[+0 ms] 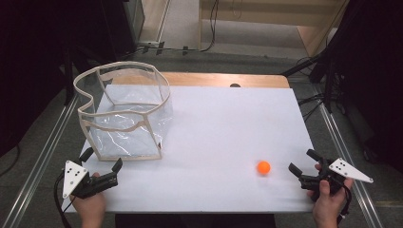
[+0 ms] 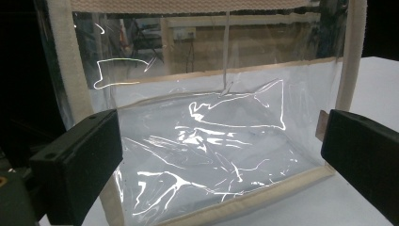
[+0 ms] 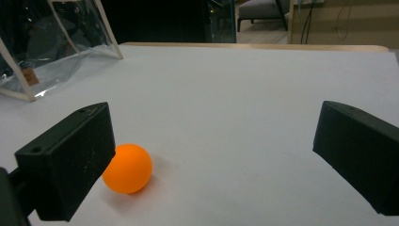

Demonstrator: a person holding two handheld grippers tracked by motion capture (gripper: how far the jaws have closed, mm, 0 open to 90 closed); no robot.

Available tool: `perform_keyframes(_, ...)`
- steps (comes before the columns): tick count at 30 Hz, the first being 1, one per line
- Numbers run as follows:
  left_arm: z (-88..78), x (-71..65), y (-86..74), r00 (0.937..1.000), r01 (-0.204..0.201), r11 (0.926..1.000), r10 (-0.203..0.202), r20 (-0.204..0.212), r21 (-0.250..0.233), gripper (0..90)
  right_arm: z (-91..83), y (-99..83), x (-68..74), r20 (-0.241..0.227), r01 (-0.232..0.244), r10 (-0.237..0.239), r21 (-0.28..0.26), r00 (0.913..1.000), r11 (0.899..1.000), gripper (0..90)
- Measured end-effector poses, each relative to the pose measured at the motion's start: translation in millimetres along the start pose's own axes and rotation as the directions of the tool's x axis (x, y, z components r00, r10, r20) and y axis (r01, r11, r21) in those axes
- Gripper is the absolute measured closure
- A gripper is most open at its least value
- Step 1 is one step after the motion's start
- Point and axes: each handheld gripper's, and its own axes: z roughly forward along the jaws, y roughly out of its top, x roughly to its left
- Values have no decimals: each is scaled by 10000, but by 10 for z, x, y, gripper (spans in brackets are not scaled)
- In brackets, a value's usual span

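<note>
A white worktop (image 1: 214, 133) is seen from above, with both grippers held low at its near edge by the person's hands, one at each corner.

The clear bag (image 1: 124, 114) with cream fabric trim is the biggest thing on it, stood upright with its mouth open and its rim sagging a bit out of shape. Nothing can be made out inside it, just glare on the plastic. In the left gripper view its near wall (image 2: 207, 141) is framed right ahead of and between the jaws, close but not touched.

The left gripper (image 1: 102, 159) is held nearly level and aimed at the bag's near bottom edge, jaws spread wide with nothing gripped.

The right gripper (image 1: 304, 162) is angled inward across the worktop, also roughly level, jaws stood as wide apart as they go and nothing held.

The orange ball (image 1: 263, 167) is sat on the worktop just ahead of the right jaws. In the right gripper view the ball (image 3: 128, 168) is tucked right beside the left-hand jaw, partly hidden behind it, well apart from the other jaw; contact can't be told.
</note>
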Motion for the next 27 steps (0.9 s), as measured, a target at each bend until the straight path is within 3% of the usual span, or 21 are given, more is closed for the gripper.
perform_keyframes(3, -1, -2, 0, 10000, -16, 10000, 16, 20, 3, 1, 1, 11, 16, 144, 275, -275, -54, 9995, 9996, 0)
perform_keyframes(8, 4, -4, 0, 10000, -34, 10000, 34, 59, 37, 1, 0, 39, 34, -304, 368, -369, -20, 9989, 9993, 0)
perform_keyframes(15, 4, -7, 0, 10000, -60, 10000, 60, 43, 53, 1, -13, 100, 81, -573, 511, -501, 153, 9971, 9986, 0)
perform_keyframes(23, 3, -16, -1, 9999, -133, 9999, 133, 35, 68, 1, 14, 189, 251, -955, 883, -795, 918, 9922, 9919, 0)
perform_keyframes(27, 3, -21, -2, 9998, -175, 9998, 175, 21, 58, 1, 67, 236, 365, -1143, 1375, -1222, 1373, 9859, 9809, 0)
